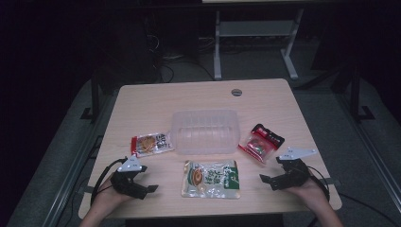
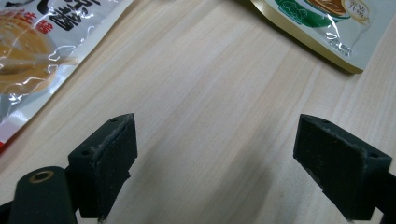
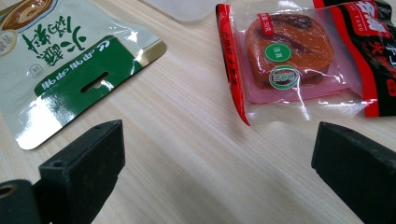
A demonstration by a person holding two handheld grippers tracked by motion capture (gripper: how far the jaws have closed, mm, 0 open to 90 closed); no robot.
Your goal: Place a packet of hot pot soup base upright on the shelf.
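Item: snack-packing station, both claws at rest over the near edge of the table (image 1: 142, 101). Left claw (image 1: 146, 182) is released, jaws standing wide with nothing but bare wood between them; right claw (image 1: 267, 177) is likewise released and empty. Step in hand, as judged: the approach to a first packet, most likely for placing in the clear plastic container (image 1: 204, 131) at mid-table. Handling note: each packet lies flat, so a claw would do best to come in low and tilted, take a sealed edge or corner rather than the bulging middle, and close only once one jaw has slid beneath the film; the glossy wrap may slip if pinched too shallowly. Contents: green-and-cream pouch (image 1: 211, 178), flat, between the two claws and just in front of the container, with a hang slot in its green band seen in the right gripper view (image 3: 70, 70); red-trimmed clear packet (image 3: 289, 60) holding a dark reddish block, just right of the container, near the right claw; orange-and-white packet (image 1: 151, 144) to the container's left, appearing to touch its wall, ahead of the left claw. Container stands upright, open and empty.
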